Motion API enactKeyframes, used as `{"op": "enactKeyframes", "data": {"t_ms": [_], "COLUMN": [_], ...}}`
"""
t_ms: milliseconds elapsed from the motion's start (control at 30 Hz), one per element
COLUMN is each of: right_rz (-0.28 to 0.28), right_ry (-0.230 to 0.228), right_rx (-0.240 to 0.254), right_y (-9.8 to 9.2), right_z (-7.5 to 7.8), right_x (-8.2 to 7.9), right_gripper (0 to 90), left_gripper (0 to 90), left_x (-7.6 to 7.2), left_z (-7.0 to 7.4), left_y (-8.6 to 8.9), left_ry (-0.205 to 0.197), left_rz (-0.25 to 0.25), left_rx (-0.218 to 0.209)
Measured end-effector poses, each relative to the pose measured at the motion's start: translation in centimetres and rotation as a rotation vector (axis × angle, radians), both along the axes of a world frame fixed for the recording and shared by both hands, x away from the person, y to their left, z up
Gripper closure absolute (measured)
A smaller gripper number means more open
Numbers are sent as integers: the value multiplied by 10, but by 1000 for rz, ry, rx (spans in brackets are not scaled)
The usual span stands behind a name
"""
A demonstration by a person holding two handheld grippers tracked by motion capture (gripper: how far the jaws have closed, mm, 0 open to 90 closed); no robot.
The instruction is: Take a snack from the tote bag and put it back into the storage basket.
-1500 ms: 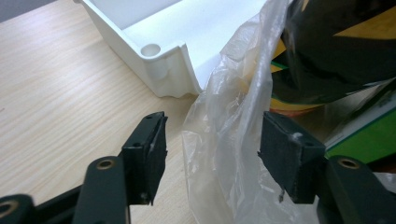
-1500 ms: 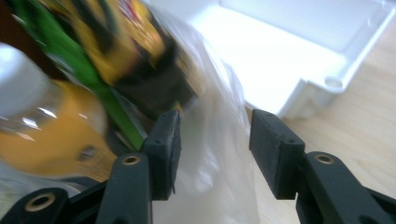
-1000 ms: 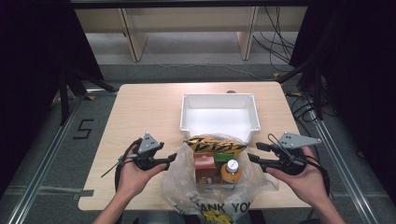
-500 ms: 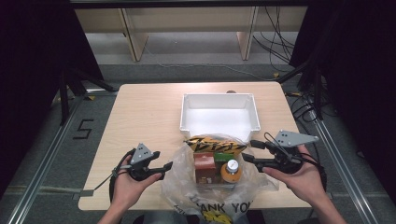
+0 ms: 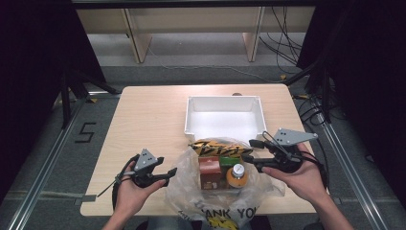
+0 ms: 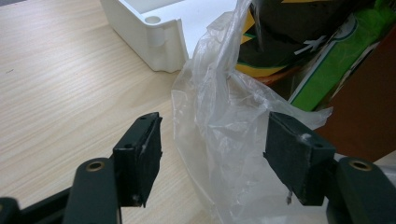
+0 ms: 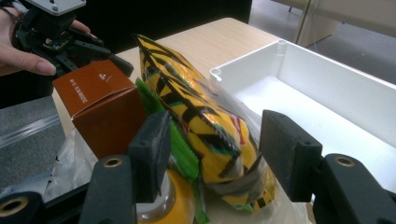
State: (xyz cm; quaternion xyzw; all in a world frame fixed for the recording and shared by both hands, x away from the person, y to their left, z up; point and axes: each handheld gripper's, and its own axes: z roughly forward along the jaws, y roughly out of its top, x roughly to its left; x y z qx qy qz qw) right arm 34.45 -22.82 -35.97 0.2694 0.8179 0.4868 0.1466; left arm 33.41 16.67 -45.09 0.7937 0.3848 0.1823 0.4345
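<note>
Now both open — left gripper (image 6: 212,165) w/ plastic bag (image 6: 219,116) between jaws, right gripper (image 7: 212,149) astride snack packet (image 7: 205,121), no grip.

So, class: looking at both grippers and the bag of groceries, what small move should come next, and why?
Probably close the right gripper on the yellow-and-black snack packet: its open jaws already straddle it, and the white bin sits just behind the plastic bag.

Black claws (image 5: 160,175), grey triangular plates, trailing cables.
</note>
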Motion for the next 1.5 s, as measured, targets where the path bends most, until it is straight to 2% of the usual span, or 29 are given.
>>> {"op": "enactKeyframes", "data": {"t_ms": [67,200,233,267,367,400,433,533,567,600,633,700,733,767,833,900,933,967,1000,1033,1133,1167,1200,1233,1267,1300,1333,1400,1500], "right_rz": [4,6,5,17,21,15,24,49,49,58,49,55,46,53,71,58,59,55,70,73,50,69,59,67,51,39,49,75,84], "right_ry": [-8,27,35,28,26,46,45,37,31,33,48,29,44,32,38,61,53,54,55,36,75,60,76,63,99,104,82,112,115], "right_rx": [2,3,19,20,11,12,25,8,14,-7,-4,-10,-12,-18,-24,-17,-13,-14,-31,-36,-4,-14,-9,-22,-11,2,-6,-24,-22], "right_y": [4,9,10,12,14,16,18,22,24,24,26,27,29,28,29,31,32,33,34,35,38,36,36,36,37,38,36,34,34], "right_z": [-2,-3,-4,-4,-5,-5,-6,-8,-9,-9,-10,-11,-11,-11,-11,-12,-14,-14,-15,-15,-19,-19,-20,-22,-23,-24,-25,-25,-25], "right_x": [4,9,9,11,14,13,15,17,18,19,18,21,21,23,26,26,27,28,29,30,30,33,32,34,33,32,34,36,35], "right_gripper": [438,444,455,457,464,467,481,500,503,509,510,512,513,516,521,522,519,517,516,513,503,501,501,502,510,525,550,615,674], "left_gripper": [354,354,354,354,355,354,355,355,355,355,356,355,354,352,348,346,345,345,346,345,339,339,337,337,336,334,333,331,331], "left_x": [-1,0,0,1,1,1,0,-1,0,0,0,1,1,1,2,2,3,3,2,2,2,2,2,2,2,2,2,2,2], "left_z": [-1,-1,0,0,-1,-1,-1,-1,-2,-2,-2,-2,-1,-2,-2,-3,-2,-2,-3,-3,-3,-2,-3,-3,-3,-3,-4,-5,-6], "left_y": [-3,-6,-5,-6,-8,-8,-8,-10,-10,-10,-10,-11,-10,-12,-13,-15,-13,-14,-16,-16,-17,-16,-17,-17,-17,-18,-17,-17,-17], "left_ry": [-2,1,1,-4,0,0,-1,2,-7,-1,-2,-2,0,-6,-4,-1,2,0,2,-3,-8,-7,-9,-10,-10,-7,-11,-11,-8], "left_rz": [17,9,-8,1,1,-5,-4,-7,-6,-9,-11,-15,-28,-20,-24,-17,-34,-31,-17,-19,-26,-35,-27,-22,-23,-18,-21,-21,-17], "left_rx": [-30,-28,-3,-25,-31,-31,-28,-38,-32,-26,-23,-26,-6,-24,-22,-28,0,-6,-36,-30,-33,-19,-36,-41,-43,-45,-40,-38,-34]}}
